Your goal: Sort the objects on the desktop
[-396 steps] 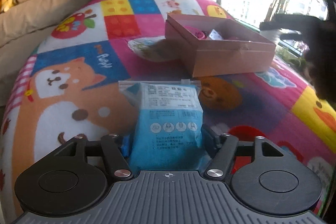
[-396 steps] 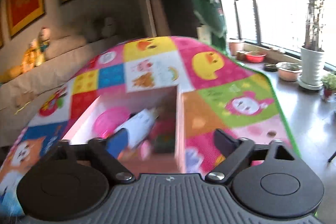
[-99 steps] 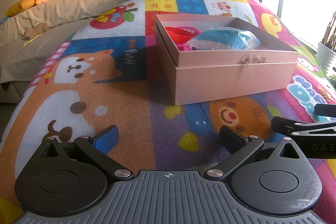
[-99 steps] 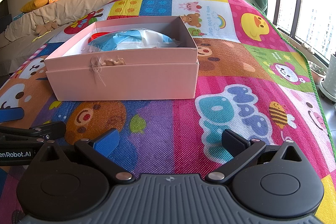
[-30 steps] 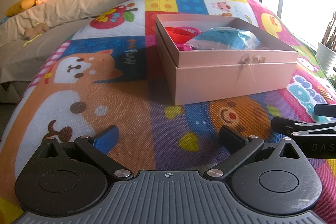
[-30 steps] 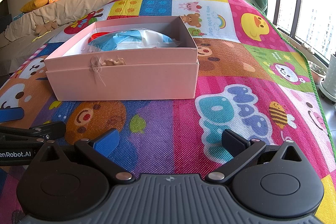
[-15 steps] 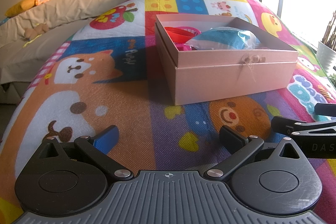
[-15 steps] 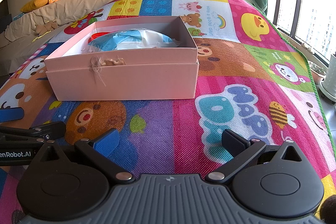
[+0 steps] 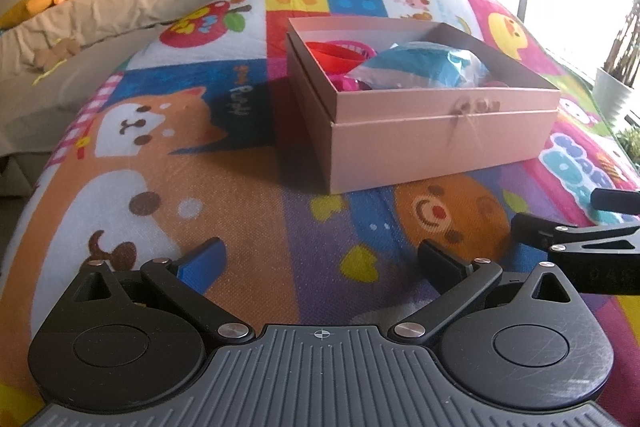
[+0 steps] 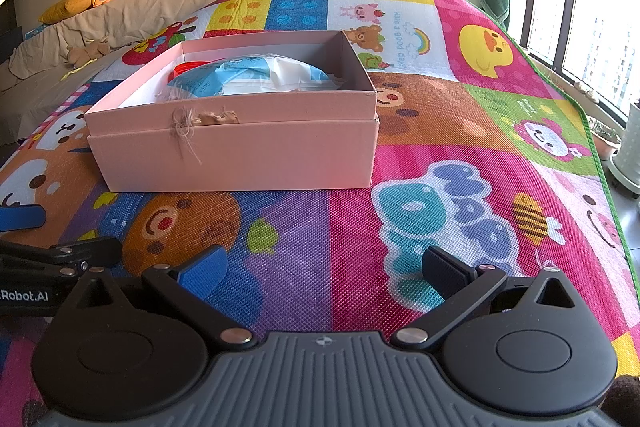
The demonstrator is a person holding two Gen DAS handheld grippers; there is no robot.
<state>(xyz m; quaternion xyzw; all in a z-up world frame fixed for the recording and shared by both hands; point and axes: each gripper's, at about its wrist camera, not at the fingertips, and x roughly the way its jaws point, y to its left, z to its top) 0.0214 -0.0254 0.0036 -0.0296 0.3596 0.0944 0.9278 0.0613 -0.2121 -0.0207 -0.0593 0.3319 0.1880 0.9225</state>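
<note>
Mat [image 10: 400, 211] before box [image 10: 240, 155] seemingly clear

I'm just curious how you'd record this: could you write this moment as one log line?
left gripper: open, empty | right gripper: open, empty | pink cardboard box: on colourful play mat | blue-and-white plastic packet: inside box

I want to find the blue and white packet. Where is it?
The blue and white packet lies inside the open pink box on the colourful mat, beside something red, ahead of both claws.
</note>
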